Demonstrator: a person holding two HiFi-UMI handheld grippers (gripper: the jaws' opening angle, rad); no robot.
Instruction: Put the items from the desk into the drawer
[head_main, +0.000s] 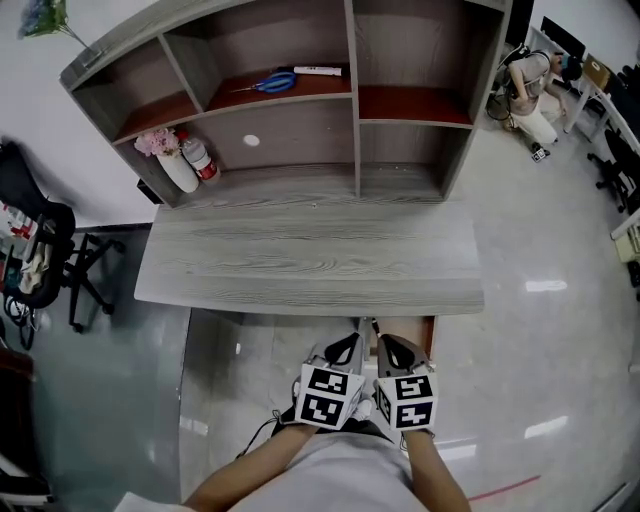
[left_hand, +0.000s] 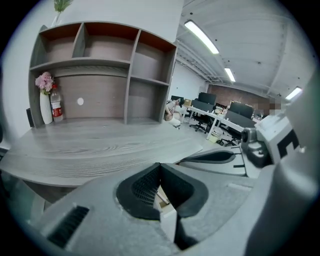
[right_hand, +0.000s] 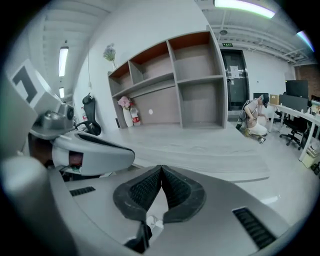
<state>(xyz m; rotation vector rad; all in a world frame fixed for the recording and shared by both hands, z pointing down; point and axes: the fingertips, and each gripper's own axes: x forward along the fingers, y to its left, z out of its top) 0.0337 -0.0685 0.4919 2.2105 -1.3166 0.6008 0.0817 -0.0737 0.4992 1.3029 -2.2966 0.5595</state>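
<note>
The grey wood desk has a bare top. On its hutch shelf lie blue-handled scissors and a white tube. A white vase with pink flowers and a red bottle stand at the desk's back left. My left gripper and right gripper are held side by side just below the desk's front edge, close to my body. Both are shut, tips touching, with nothing between them. A brown panel shows under the desk edge beside the right gripper; I cannot tell whether it is the drawer.
A black office chair stands left of the desk. A person crouches on the floor far to the right, near other desks with monitors. Glossy floor surrounds the desk.
</note>
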